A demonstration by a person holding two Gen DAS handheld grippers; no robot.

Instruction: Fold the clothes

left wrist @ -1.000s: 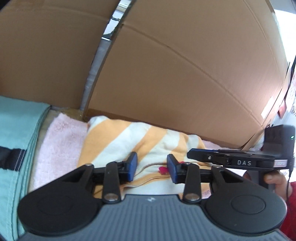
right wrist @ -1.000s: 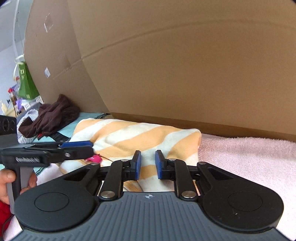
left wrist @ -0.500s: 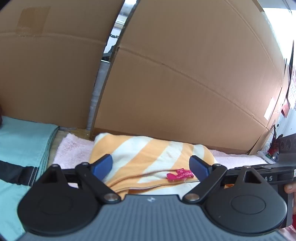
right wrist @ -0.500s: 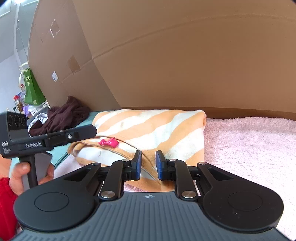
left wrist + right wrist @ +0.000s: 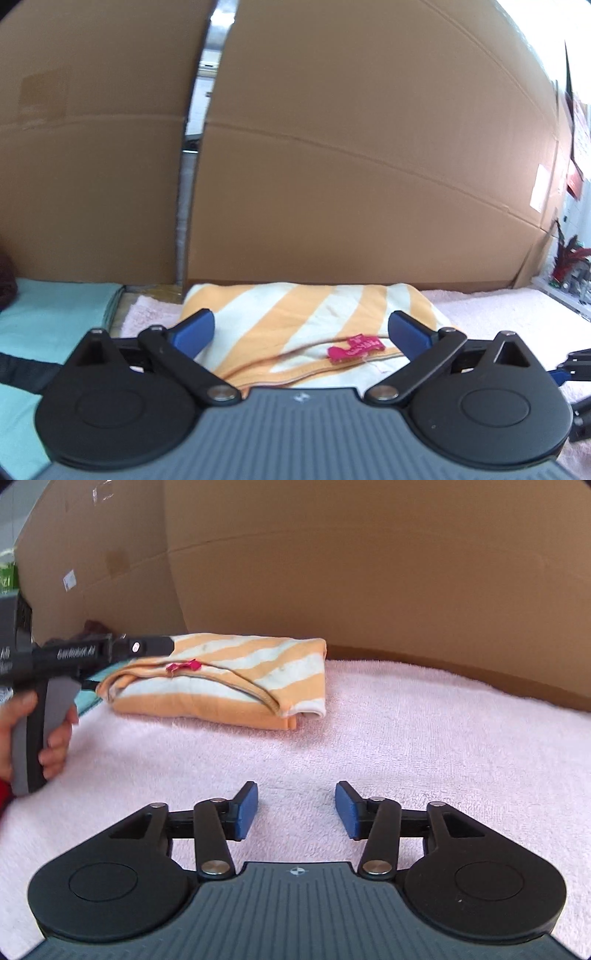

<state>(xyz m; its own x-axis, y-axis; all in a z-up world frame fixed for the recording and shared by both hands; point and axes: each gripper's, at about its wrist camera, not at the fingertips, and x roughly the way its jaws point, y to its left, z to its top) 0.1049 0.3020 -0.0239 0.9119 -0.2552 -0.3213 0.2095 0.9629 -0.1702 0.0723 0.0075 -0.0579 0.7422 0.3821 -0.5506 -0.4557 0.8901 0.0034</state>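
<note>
Left wrist view: the left hand-held gripper (image 5: 299,328) stands with its jaws spread wide and nothing between them, its blue pads (image 5: 194,329) flanking the near edge of the striped garment (image 5: 295,310) at centre frame. The garment, orange and white, lies as a compact folded bundle on the pink towel (image 5: 491,310) that covers the desk, close to the cardboard wall (image 5: 369,147) behind it; a pink tag (image 5: 354,349) shows on its upper layer. A teal cloth (image 5: 48,314) lies at the left of the frame. Right wrist view: the right hand-held gripper (image 5: 295,810) is likewise open and empty, low in the frame over bare towel, well apart from the garment, which sits at upper left of centre. The folded layers are stacked, edges roughly aligned, one hem end (image 5: 306,710) curling at the bundle's right corner. A hand (image 5: 44,738) at the left edge holds the handle of the left tool, whose tip sits beside the bundle. Judgement: this garment already lies folded and released by both tools. The step in hand appears to be a release or a fresh approach; the pictures do not settle which. Any further move calls for a grip on the whole stack edge, so the layers do not slide apart.
</note>
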